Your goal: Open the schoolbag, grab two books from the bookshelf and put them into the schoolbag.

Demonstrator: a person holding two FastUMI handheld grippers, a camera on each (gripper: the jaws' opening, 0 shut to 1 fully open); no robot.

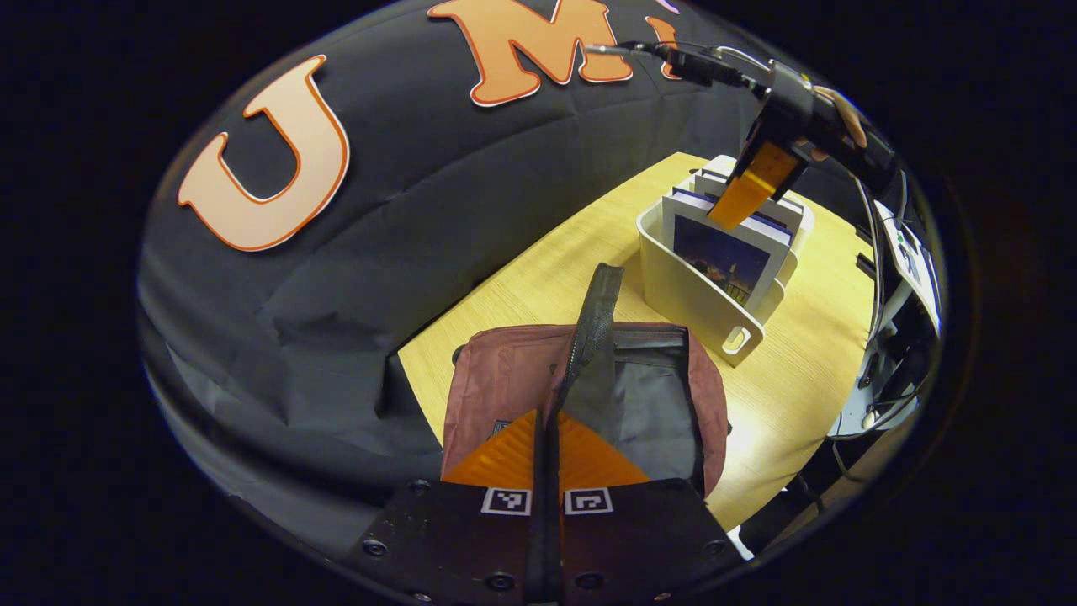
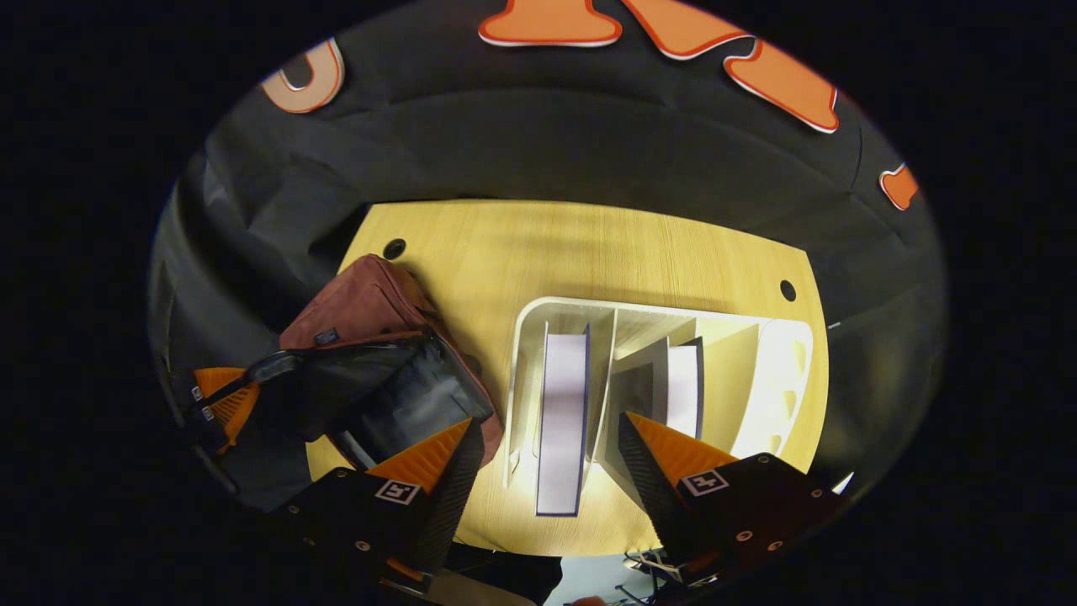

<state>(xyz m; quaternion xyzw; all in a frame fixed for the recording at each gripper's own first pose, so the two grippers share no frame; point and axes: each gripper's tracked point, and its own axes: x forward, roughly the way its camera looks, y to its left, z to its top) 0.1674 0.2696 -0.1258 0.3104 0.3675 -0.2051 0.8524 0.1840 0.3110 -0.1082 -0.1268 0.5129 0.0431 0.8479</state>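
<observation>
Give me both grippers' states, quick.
Left gripper: shut on the schoolbag flap, holding it open.
Right gripper: open, empty, above a book in the bookshelf.

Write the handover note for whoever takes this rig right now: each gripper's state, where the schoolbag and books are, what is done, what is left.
Left gripper: shut on the schoolbag strap, holding the mouth of the schoolbag open.
Right gripper: open, above the bookshelf, fingers either side of the thick book; nothing gripped.
Things: schoolbag on the table beside the bookshelf. A second book stands one slot along.
Done: bag is open.
Left: grip the thick book, lift it out, put it in the bag, then do the same with the second. No book can be seen in the bag.
</observation>
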